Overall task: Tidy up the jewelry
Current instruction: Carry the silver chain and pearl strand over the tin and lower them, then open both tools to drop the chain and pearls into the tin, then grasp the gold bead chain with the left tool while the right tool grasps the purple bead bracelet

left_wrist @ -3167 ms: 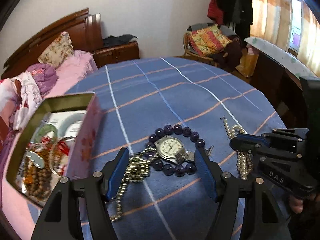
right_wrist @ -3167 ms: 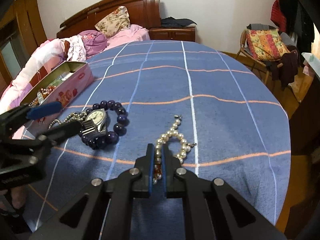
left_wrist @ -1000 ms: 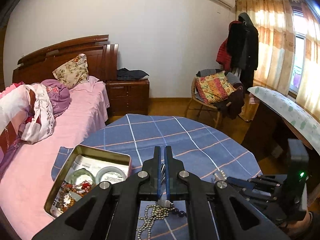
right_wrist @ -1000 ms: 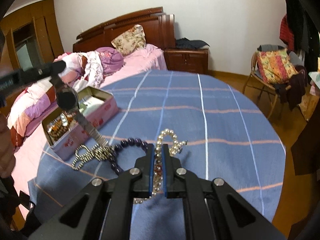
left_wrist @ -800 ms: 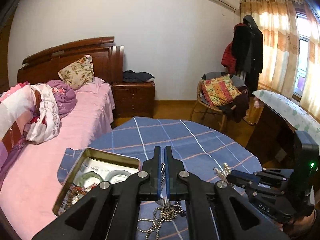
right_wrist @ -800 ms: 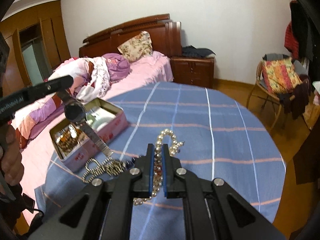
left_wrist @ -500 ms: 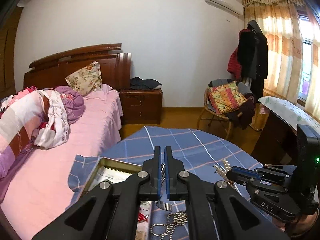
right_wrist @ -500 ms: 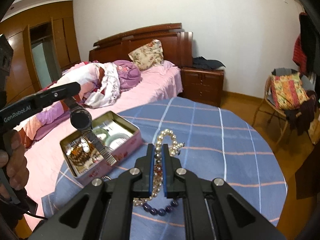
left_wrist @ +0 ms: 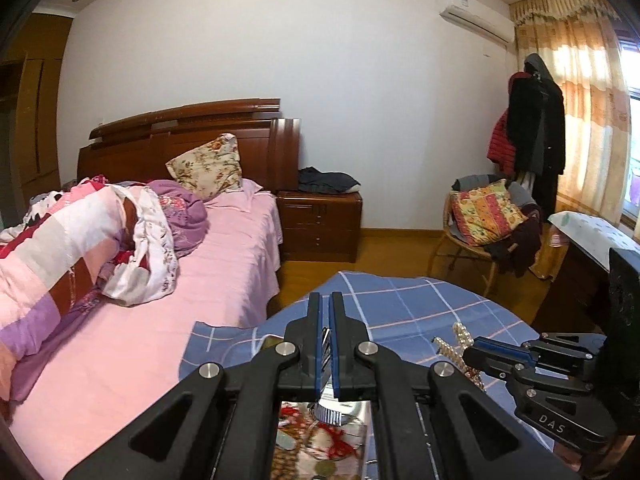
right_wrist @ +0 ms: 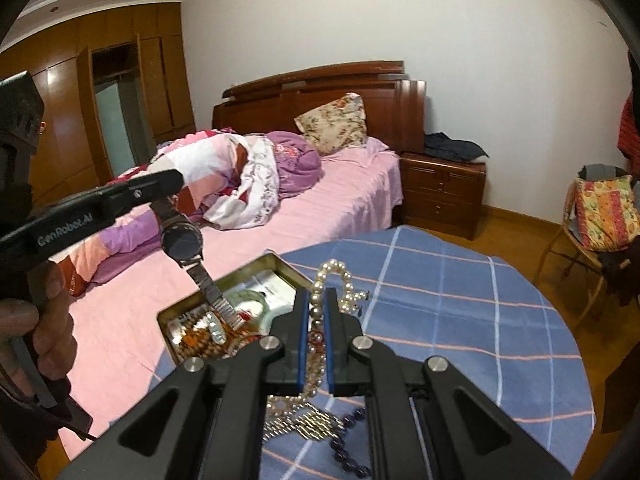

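My left gripper [left_wrist: 326, 301] is shut on the metal band of a wristwatch [left_wrist: 329, 413]. In the right wrist view the watch [right_wrist: 182, 242] hangs from the left gripper [right_wrist: 170, 180], its band end dangling just over the open tin [right_wrist: 256, 266]. The tin holds several bracelets and bangles. My right gripper [right_wrist: 316, 300] is shut on a pearl necklace [right_wrist: 334, 270], lifted clear of the blue checked tablecloth [right_wrist: 460, 300]. The pearl necklace [left_wrist: 460, 334] also shows in the right gripper [left_wrist: 474, 354] beside the tin [left_wrist: 269, 341].
A silver ball chain [right_wrist: 304, 426] and a dark purple bead bracelet [right_wrist: 352, 466] lie on the cloth under my right gripper. A person's hand [right_wrist: 36, 320] grips the left handle. A pink bed [right_wrist: 320, 200] borders the table; a chair [right_wrist: 600, 216] stands far right.
Both grippers have risen and swung left toward the bed. The watch, lifted off the cloth, now hangs over the open tin. The pearl necklace has come up off the cloth with the right gripper.
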{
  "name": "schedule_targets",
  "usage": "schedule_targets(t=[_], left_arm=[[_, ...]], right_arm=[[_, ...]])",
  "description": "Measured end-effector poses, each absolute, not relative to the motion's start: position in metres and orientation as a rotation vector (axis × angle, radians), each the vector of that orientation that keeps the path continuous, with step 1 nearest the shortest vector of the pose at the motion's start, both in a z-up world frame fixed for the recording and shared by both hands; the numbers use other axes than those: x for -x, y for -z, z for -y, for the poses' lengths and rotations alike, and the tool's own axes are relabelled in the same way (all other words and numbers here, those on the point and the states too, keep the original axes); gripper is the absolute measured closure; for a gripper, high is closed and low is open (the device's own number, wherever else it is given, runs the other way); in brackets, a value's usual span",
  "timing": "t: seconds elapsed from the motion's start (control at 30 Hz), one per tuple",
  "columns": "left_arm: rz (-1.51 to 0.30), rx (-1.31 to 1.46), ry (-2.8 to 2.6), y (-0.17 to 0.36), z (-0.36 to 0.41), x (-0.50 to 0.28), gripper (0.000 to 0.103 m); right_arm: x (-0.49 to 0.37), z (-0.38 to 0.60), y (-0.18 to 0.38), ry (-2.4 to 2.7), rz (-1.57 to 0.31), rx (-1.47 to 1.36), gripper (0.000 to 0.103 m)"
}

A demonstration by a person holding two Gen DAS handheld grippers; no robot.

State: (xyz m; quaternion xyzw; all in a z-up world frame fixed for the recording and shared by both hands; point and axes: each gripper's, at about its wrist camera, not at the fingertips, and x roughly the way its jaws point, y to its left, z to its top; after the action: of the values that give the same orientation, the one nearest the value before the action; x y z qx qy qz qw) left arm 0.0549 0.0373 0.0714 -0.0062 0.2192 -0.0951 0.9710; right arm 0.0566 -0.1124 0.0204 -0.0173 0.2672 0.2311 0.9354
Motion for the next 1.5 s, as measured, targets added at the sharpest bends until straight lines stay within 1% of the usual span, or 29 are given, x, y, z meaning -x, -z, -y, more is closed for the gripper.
schedule_targets(t=[0.27,0.5,0.8,0.83,0.87,0.9,0.93,0.97,1.0,1.03,1.07,1.1,1.13,1.2,1.33,1.37,1.4,1.5], left_arm=[[-0.493,0.03,0.157,-0.051,-0.055,-0.067,0.101],[-0.574,0.055,0.154,-0.016,-0.062,-0.076,0.101],[-0.614,0.054,0.161,0.006,-0.062,-0.073,0.1],[-0.618,0.055,0.163,0.007,-0.062,-0.074,0.1],[-0.628,0.051,0.156,0.01,-0.062,-0.074,0.1],[-0.638,0.049,0.151,0.011,-0.062,-0.076,0.1],[-0.655,0.047,0.146,0.014,-0.061,-0.077,0.097],[-0.67,0.041,0.133,0.018,-0.061,-0.078,0.085],[-0.669,0.034,0.117,0.019,-0.061,-0.077,0.059],[-0.658,0.026,0.095,0.019,-0.06,-0.074,0.043],[-0.63,0.021,0.069,0.017,-0.059,-0.069,0.02],[-0.593,0.022,0.06,0.014,-0.057,-0.061,0.016],[-0.579,0.027,0.076,0.012,-0.055,-0.057,0.015],[-0.577,0.031,0.109,0.009,-0.051,-0.052,0.015],[-0.588,0.04,0.15,0.012,-0.041,-0.048,0.015],[-0.592,0.036,0.153,0.013,-0.037,-0.047,0.015],[-0.595,0.027,0.16,0.015,-0.031,-0.045,0.015],[-0.596,-0.019,0.171,0.02,-0.014,-0.037,0.015]], right_arm=[[-0.074,0.076,-0.017,-0.551,-0.555,0.033,0.094],[-0.09,0.045,0.017,-0.609,-0.629,0.043,0.094],[-0.098,0.032,0.053,-0.629,-0.718,0.053,0.093],[-0.097,0.033,0.054,-0.627,-0.722,0.045,0.091],[-0.098,0.035,0.056,-0.621,-0.733,0.039,0.083],[-0.098,0.036,0.057,-0.622,-0.74,0.035,0.068],[-0.095,0.037,0.058,-0.619,-0.737,0.032,0.059],[-0.092,0.04,0.057,-0.611,-0.728,0.031,0.041],[-0.089,0.044,0.055,-0.599,-0.717,0.033,0.033],[-0.087,0.047,0.054,-0.592,-0.713,0.035,0.033],[-0.083,0.055,0.053,-0.582,-0.712,0.035,0.033],[-0.08,0.063,0.052,-0.569,-0.714,0.031,0.033],[-0.078,0.07,0.052,-0.556,-0.716,0.028,0.033],[-0.073,0.093,0.055,-0.502,-0.728,0.022,0.028],[-0.063,0.141,0.067,-0.361,-0.773,0.031,0.028],[-0.061,0.151,0.07,-0.334,-0.784,0.03,0.026],[-0.059,0.16,0.074,-0.318,-0.8,0.026,0.022],[-0.054,0.173,0.082,-0.294,-0.829,0.024,0.017]])
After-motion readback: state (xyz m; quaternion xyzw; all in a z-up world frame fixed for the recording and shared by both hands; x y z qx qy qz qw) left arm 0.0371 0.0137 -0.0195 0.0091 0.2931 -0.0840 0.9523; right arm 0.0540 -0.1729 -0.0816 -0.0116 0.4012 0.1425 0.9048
